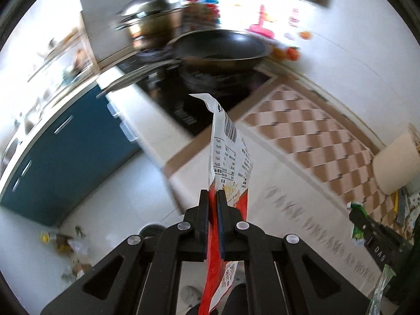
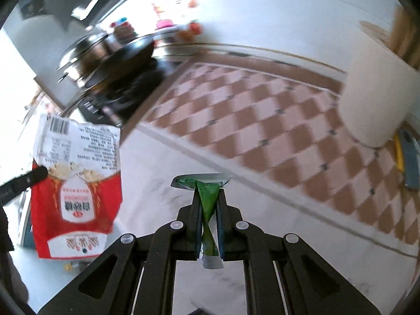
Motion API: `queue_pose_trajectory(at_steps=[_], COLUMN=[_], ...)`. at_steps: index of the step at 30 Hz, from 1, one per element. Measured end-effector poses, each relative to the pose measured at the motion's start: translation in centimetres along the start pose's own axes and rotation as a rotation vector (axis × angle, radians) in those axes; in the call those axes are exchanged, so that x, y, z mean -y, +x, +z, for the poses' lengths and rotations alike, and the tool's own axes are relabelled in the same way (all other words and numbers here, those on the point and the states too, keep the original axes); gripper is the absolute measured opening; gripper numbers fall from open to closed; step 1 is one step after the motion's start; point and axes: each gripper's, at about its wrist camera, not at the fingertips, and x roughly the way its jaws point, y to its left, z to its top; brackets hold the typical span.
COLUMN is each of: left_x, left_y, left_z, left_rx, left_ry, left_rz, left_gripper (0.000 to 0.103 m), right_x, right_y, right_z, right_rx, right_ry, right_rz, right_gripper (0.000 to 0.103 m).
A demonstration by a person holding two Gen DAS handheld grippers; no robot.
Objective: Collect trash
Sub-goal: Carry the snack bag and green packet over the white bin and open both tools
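Above the counter [image 2: 162, 157], left gripper [image 1: 213, 197] pinching red-and-white wrapper [image 1: 231, 152], right gripper [image 2: 208, 197] pinching twisted green sachet [image 2: 207, 202] (thin, slick films): likely slippage from either shallow edge grip during carry.

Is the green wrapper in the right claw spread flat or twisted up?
Twisted. The green wrapper narrows into a twist between the fingers of the right claw, its ends flaring out above and below the shut jaws.

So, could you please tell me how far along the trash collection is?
Both pickups look done: the left claw grips a red-and-white snack bag, the right claw a green wrapper. No bin is visible, and litter lies on the floor.
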Motion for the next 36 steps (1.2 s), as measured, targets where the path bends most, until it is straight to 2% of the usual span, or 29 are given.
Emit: queue_pose_trajectory(at_steps=[5,8,12,17,21,23,29,34,36], left_x=[-8.7,-13.9,-20.2,-26.5,-30.1,-31.4,-33.8,-34.9,-34.9], left_y=[0.8,3.1,9.0,19.4,29.4,34.9,47.9,55.2,56.7], left_z=[-3.9,-6.6,-10.5,-16.3,-21.0,-23.2,-29.2,-32.4,-32.8], left_rx=[-0.043,-0.097,-0.223,-0.392,-0.491,-0.539,-0.643,-0.714,-0.730], left_ry=[-0.098,-0.155,-0.270,-0.431,-0.538,-0.567,-0.635,-0.646,-0.636], left_rz=[0.029,0.055,0.079,0.049,0.015,0.005,-0.032,-0.055,-0.060], left_gripper=[0.003,0.003,0.003,0.003,0.003,0.003,0.003,0.003,0.009], right_x=[-9.6,-14.5,-20.4,-25.7,-28.0,-28.6,-29.3,-29.4,-29.4], right_y=[1.2,3.0,7.6,16.7,24.8,29.4,43.1,52.6,56.0], right_z=[-3.3,-5.9,-10.0,-16.5,-21.1,-23.4,-29.5,-33.7,-35.2], right_rx=[-0.036,-0.087,-0.169,-0.326,-0.411,-0.450,-0.545,-0.602,-0.633], right_ry=[-0.100,-0.140,-0.221,-0.314,-0.399,-0.432,-0.485,-0.512,-0.511], right_rz=[0.047,0.077,0.100,0.110,0.092,0.081,0.057,0.063,0.070], right_gripper=[0.009,0.009,0.009,0.009,0.009,0.009,0.009,0.009,0.009])
